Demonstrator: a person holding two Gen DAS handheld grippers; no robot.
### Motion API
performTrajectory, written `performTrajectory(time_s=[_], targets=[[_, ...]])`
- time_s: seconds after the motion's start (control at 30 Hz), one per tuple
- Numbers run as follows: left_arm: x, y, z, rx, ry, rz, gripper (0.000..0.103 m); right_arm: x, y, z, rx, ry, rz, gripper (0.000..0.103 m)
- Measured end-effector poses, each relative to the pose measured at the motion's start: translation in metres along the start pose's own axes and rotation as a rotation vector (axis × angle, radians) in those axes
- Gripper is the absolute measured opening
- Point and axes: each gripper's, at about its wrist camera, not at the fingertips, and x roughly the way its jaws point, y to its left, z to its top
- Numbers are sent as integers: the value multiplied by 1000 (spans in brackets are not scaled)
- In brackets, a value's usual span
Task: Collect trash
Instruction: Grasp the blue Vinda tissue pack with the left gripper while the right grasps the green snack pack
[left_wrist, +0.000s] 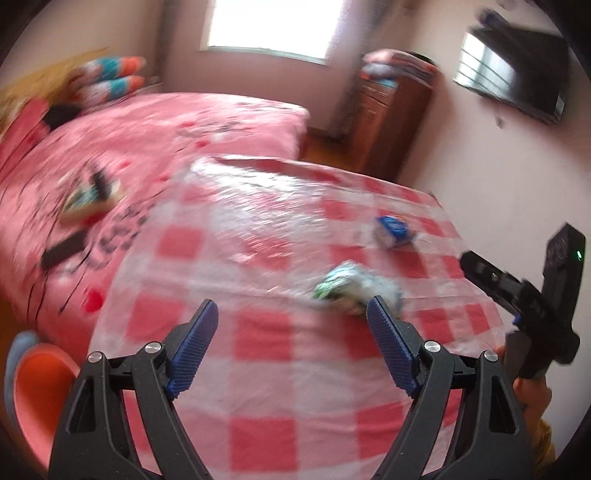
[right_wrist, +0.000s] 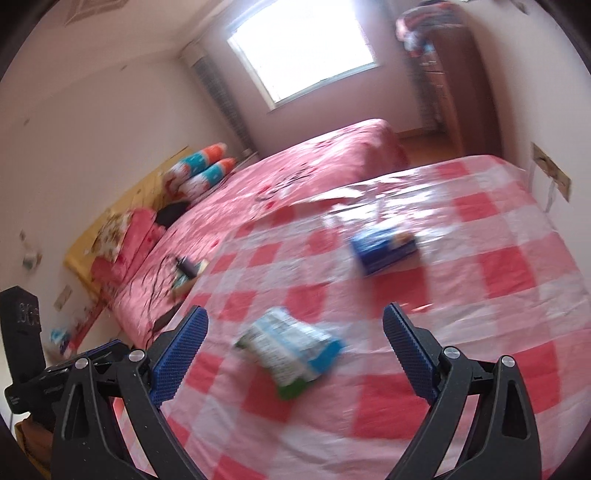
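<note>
A crumpled white, green and blue wrapper (left_wrist: 354, 288) lies on the table with the red-and-white checked cloth (left_wrist: 266, 369); it also shows in the right wrist view (right_wrist: 291, 350). A small blue box (left_wrist: 393, 230) lies farther back, and it also shows in the right wrist view (right_wrist: 384, 247). My left gripper (left_wrist: 291, 314) is open and empty, with the wrapper just beyond its right finger. My right gripper (right_wrist: 295, 321) is open and empty, above the wrapper, which lies between its fingers. The right gripper's body shows at the right of the left wrist view (left_wrist: 535, 295).
A bed with a pink cover (left_wrist: 147, 147) stands left of the table, with small dark items (left_wrist: 92, 195) and pillows (left_wrist: 110, 77) on it. A wooden cabinet (left_wrist: 391, 110) stands at the back. An orange stool (left_wrist: 40, 398) is at lower left. A wall screen (left_wrist: 517, 74) hangs at right.
</note>
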Motion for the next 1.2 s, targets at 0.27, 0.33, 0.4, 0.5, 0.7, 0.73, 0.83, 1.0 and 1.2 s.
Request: performTrajectory(time_s=[0.27,0.33,0.4,0.5,0.7,0.73,0.83,1.0,1.2], targets=[[70,-81,41,250,76,-94,83,-24,-71,18,150,-84,-151,94],[88,-98,48,295,109,-118,83,-31,-84,20,174,-105,-175,94],[111,-116,56,347,128,-123,83,-34,-95,20,214,-111,-163,94],[141,-134,68,406,155,-165,83,-36,-107,21,231,-111,-161,94],[192,-165,80,532,218,-164,83,-35,-116,17,251,-92,-145,94],[197,-167,81,544,230,-166,83,-34,-117,17,255,-89,-144,94],[213,-175,85,585,250,-166,83,-31,-121,16,270,-75,-135,94],[239,-179,89,600,306,-168,83,-29,-121,16,270,-71,-134,94],[249,-177,93,578,304,-176,83,-22,-121,15,268,-44,-120,94]])
